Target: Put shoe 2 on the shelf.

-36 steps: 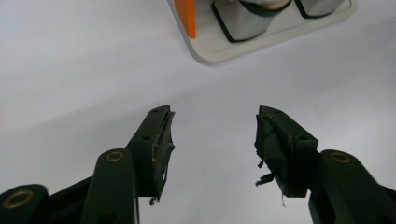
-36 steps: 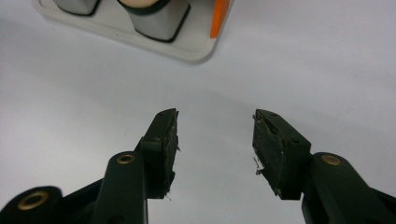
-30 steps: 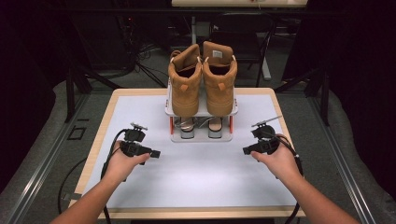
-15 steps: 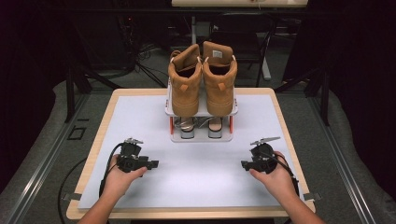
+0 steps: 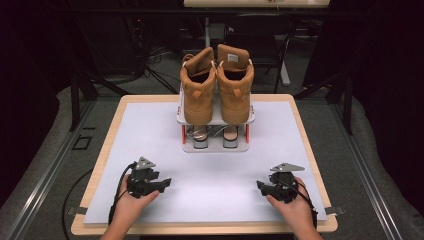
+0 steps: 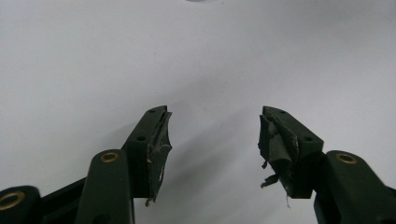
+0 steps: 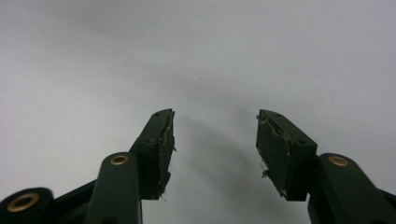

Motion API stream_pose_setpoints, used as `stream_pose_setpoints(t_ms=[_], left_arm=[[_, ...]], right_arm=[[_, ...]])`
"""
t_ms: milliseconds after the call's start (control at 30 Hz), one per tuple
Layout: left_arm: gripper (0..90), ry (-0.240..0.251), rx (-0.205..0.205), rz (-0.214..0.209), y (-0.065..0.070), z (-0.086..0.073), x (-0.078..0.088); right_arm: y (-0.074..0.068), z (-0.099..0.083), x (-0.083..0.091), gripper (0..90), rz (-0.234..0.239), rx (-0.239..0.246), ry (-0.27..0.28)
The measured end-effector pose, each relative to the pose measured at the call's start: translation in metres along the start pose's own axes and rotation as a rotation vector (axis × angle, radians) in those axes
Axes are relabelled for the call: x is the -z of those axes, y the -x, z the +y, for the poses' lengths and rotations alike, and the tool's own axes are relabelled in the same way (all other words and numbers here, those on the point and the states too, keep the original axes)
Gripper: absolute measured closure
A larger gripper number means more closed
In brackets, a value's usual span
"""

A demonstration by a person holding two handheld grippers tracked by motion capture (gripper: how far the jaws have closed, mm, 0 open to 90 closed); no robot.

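left hand-held gripper (image 5: 162,182) and right hand-held gripper (image 5: 260,186) low over the white bench (image 5: 215,170), jaws apart, just been opening, nothing between. tan boots (image 5: 216,85) on rack (image 5: 215,142) at far edge, well apart.

bare white mat (image 5: 215,180) ahead, shoe rack (image 5: 215,145) blocking centre

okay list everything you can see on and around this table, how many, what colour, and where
boots: two, tan, side by side on the rack's top shelf
shoe rack: one, white with red posts, at the table's far middle
shoes on the lower shelf: two, too shadowed to tell colour
table: one, white mat on a wooden top
left gripper: one, black, near left corner, jaws open and empty, just been opening
right gripper: one, black, near right corner, jaws open and empty, just been opening
hands: two, at the near edge, one holding each gripper
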State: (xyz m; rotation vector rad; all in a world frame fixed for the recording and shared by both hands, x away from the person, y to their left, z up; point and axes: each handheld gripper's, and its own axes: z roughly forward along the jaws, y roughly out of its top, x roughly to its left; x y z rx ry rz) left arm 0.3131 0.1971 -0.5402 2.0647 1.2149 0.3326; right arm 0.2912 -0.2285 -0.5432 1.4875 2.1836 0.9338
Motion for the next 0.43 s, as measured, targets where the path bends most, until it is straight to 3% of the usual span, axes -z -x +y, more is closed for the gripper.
stream_pose_setpoints(t_ms=[233,333,433], left_arm=[[42.3,0.01,0.026,0.013,-0.01,-0.014,0.0],[42.2,0.02,0.022,0.028,-0.016,-0.015,0.0],[40.0,0.026,0.01,0.044,-0.02,-0.015,-0.001]], right_arm=[[-0.008,-0.011,0.0,44.3,0.014,0.016,0.052],[-0.008,-0.011,0.001,42.2,-0.004,0.049,0.077],[-0.003,-0.012,0.0,40.1,-0.008,0.041,0.097]])
